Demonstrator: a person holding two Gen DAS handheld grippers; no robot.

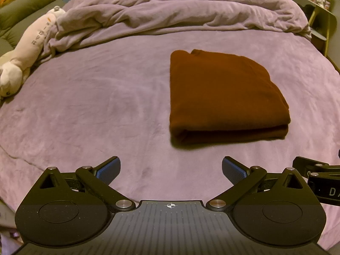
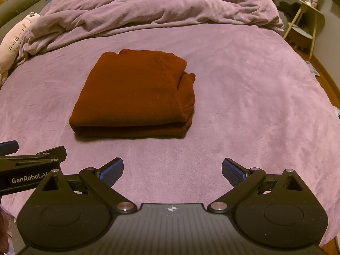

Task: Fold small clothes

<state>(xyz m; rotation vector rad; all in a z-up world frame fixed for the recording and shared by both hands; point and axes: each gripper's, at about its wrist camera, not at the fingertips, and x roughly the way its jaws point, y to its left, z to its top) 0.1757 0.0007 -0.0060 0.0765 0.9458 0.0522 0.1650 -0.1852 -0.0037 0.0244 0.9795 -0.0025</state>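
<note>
Left wrist view shows my left gripper (image 1: 171, 170) spread wide and empty; my right gripper (image 2: 172, 170) likewise. Folded rust garment (image 2: 133, 95) lies flat mid-bed on the purple blanket (image 2: 255, 106), apart from both. I judge folding complete; only the uneven right edge may need tucking, gently.

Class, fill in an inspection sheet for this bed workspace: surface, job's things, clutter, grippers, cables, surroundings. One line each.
Surface: purple bedsheet, flat, lightly creased.
Job's things: brown garment folded into a neat rectangle, lying on the sheet.
Clutter: rumpled purple duvet behind; plush toy at the left edge.
Grippers: left gripper and right gripper both with jaws open, holding nothing, short of the garment.
Cables: nothing seen.
Surroundings: side table at right, grey headboard cushion at left.
</note>
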